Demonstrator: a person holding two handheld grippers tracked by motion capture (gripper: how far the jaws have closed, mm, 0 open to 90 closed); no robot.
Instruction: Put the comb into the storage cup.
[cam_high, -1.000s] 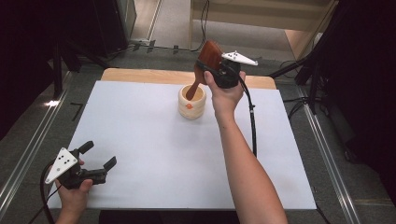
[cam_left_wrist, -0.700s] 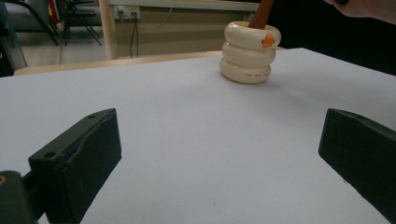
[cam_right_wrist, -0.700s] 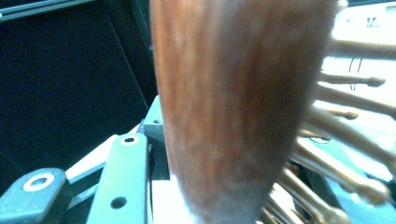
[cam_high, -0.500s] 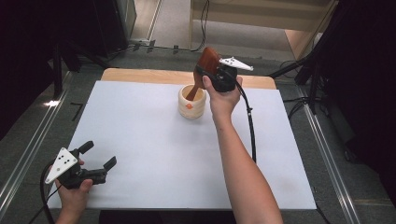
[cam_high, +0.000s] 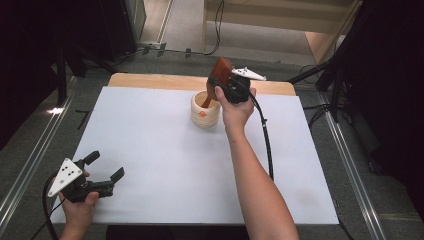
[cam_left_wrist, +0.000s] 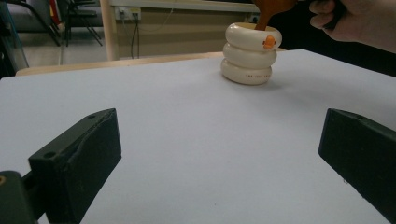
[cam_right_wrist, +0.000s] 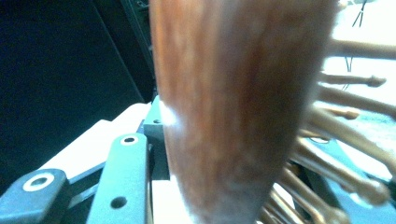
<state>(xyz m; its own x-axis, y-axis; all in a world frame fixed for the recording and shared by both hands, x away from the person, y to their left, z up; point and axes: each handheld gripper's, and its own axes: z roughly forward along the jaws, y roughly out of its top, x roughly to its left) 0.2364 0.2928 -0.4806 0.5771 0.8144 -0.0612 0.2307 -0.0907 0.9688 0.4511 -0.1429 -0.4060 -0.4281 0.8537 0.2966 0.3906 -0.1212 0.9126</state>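
At table's far edge, my right gripper is clamped on a brown wooden spatula, handle end dipping into the cream ribbed holder. I'd lower straight & let go only once it's seated. Spatula: glossy, wide reddish blade. Left gripper rests near, jaws apart, empty.

White table top, wooden strip at far edge; grey floor beyond.

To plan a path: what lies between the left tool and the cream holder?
Nothing: in the left gripper view only bare white table lies between the left tool and the cream holder.
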